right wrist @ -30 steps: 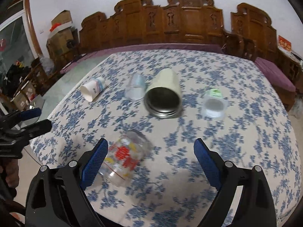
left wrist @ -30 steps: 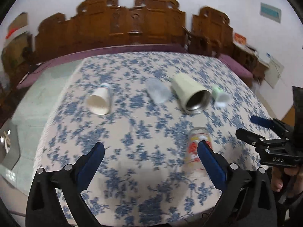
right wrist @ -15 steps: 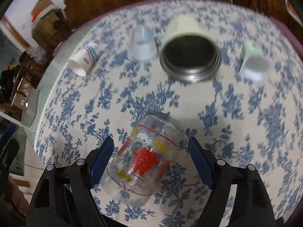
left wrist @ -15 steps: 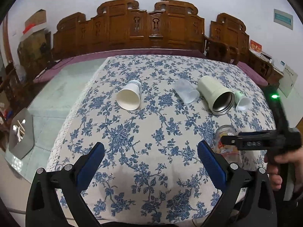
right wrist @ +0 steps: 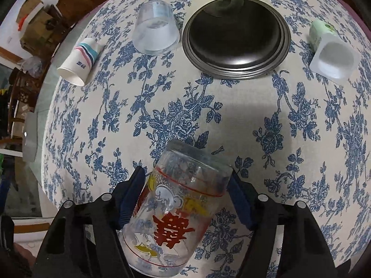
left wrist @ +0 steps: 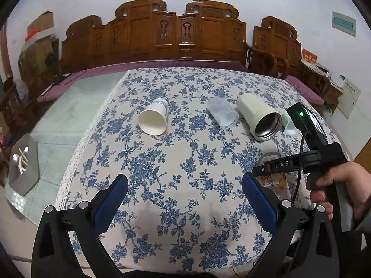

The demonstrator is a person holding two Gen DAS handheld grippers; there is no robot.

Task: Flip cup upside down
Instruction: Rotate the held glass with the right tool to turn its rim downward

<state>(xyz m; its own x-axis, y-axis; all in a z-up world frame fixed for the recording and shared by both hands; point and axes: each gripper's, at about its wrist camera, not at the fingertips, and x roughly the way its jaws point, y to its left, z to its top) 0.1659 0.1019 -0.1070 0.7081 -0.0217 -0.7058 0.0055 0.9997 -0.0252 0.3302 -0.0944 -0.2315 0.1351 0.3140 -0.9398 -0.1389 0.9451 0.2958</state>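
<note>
A clear glass cup (right wrist: 176,210) with a red character and yellow print lies on its side on the floral tablecloth (right wrist: 231,120). My right gripper (right wrist: 185,199) points down at it, its blue pads touching both sides of the glass. In the left wrist view the glass (left wrist: 276,178) shows under the right gripper (left wrist: 278,164), near the table's right front. My left gripper (left wrist: 185,201) is open and empty above the table's front edge.
Lying on their sides across the table: a white paper cup (left wrist: 154,119), a clear plastic cup (left wrist: 222,112), a cream steel-lined tumbler (left wrist: 259,119) and a small white-green cup (right wrist: 329,53). Carved wooden chairs (left wrist: 176,32) stand behind the table.
My right gripper has dropped down over the glass cup and narrowed its jaws onto it. My left gripper has pulled back and swung left, still open.
</note>
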